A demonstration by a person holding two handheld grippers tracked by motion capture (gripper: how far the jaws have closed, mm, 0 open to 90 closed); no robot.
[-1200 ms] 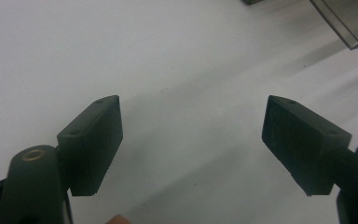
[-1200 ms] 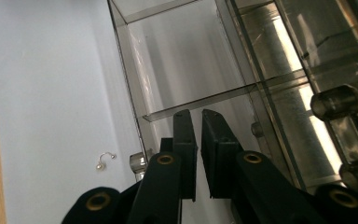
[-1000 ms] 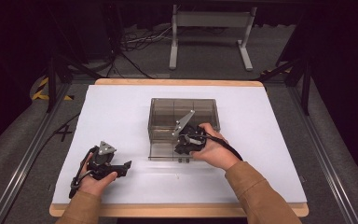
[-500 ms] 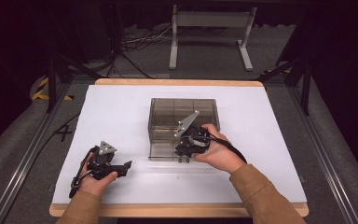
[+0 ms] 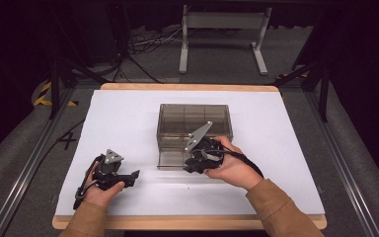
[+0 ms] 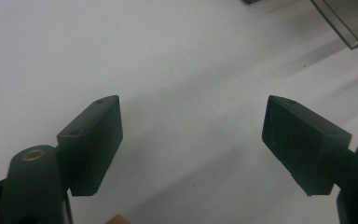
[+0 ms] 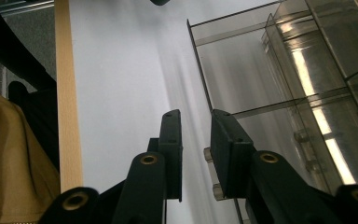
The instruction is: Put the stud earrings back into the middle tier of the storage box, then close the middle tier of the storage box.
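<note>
One clear box (image 5: 194, 120), two grippers (image 5: 196, 162)

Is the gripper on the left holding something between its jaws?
No, the left gripper has its jaws wide apart, with just the bare white table showing between them.

A smoky, see-through plastic box (image 5: 194, 123) with inner dividers sits upright at the middle of the white table top, its shallow clear drawer (image 5: 170, 160) drawn out partway at the bottom toward the person's edge of the table.
</note>
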